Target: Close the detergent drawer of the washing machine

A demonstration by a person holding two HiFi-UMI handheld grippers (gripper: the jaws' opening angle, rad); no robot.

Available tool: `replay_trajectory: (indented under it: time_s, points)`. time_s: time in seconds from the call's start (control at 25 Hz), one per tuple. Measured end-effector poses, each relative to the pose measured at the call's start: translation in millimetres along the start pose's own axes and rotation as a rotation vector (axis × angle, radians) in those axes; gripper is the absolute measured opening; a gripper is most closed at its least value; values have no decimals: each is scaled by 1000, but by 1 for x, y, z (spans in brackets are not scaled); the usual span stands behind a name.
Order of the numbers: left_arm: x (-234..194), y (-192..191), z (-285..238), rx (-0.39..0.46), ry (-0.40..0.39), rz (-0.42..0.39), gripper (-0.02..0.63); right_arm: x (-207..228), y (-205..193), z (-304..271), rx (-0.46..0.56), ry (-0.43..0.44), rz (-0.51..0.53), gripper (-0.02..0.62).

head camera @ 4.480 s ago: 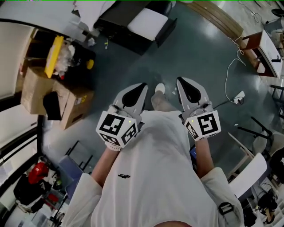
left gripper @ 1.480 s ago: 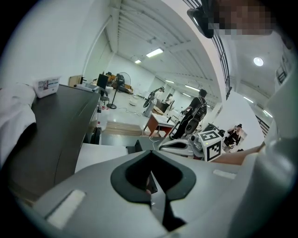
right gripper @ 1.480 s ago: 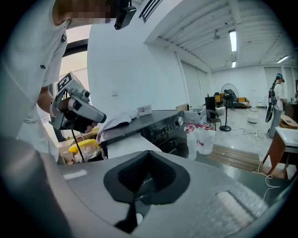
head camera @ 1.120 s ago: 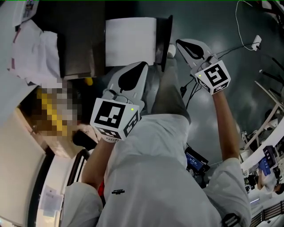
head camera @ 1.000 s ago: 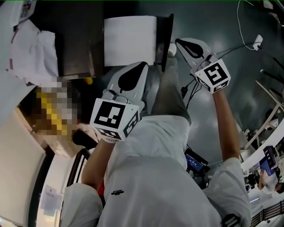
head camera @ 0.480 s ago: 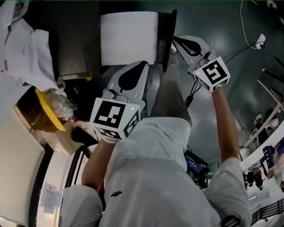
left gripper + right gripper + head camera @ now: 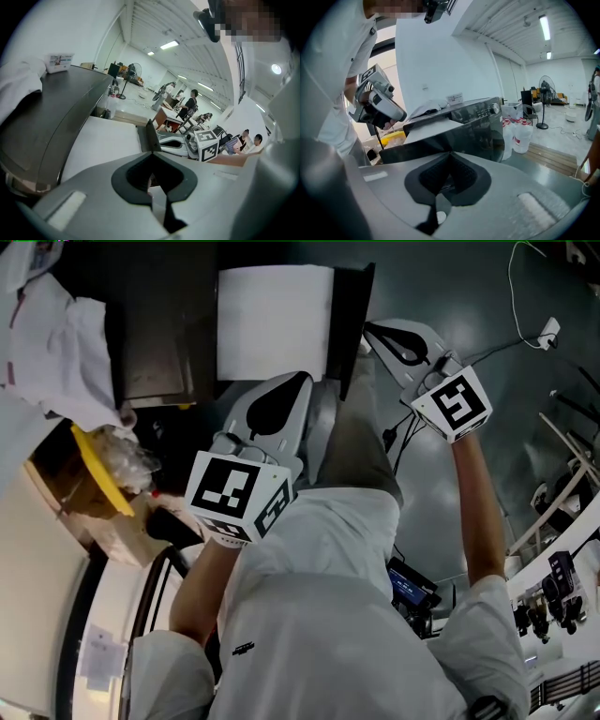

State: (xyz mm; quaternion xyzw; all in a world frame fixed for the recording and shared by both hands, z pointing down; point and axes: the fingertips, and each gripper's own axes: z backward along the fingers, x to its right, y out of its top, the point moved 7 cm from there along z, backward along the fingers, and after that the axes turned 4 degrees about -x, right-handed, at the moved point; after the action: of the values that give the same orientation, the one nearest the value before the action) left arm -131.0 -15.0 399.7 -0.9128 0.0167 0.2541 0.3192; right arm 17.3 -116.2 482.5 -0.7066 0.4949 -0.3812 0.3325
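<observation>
Head view: detergent drawer [image 7: 272, 320] stands pulled out of the washing machine [image 7: 159, 334], white top up, dark front panel [image 7: 354, 306] toward the person. Right gripper [image 7: 368, 327], jaws together and holding nothing, has its tip just beside that panel; I cannot tell whether they touch. Left gripper [image 7: 302, 379], jaws likewise together and empty, hangs lower, near the drawer's corner. Cardboard box [image 7: 70, 493] beside the machine holds a yellow item [image 7: 94, 470] and crumpled clear plastic.

Left gripper view: closed jaw tips point along the drawer's white top. Nothing is between them. The drawer's contents are hidden under the top (no opening visible from here).

Right gripper view: closed tips aim at the dark front panel, low on it. White jugs [image 7: 518, 133] stand on the floor past the machine; fill level unreadable.

Risk, my judgement: the right tip sits near the panel's edge, so a push there could slide off, or skew the drawer in its runners and jam it short of shut. A centred, square push seems safer.
</observation>
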Motion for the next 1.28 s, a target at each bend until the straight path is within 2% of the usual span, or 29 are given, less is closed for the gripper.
replay_trajectory:
  time_s: [0.28,0.52,1.04,1.28]
  points:
    - [-5,1,7,0,15,20,18,-12,20,-40,-12,83,87,0]
    - [-18,-1,14,17,47,56,18,-20,30,-62,24,124,50,0]
    - [-35,-5,29,47,111,119,18,-48,62,-139,67,289,73,2]
    - [-41,-12,32,40,127,130,18,-46,63,-146,76,347,40,2]
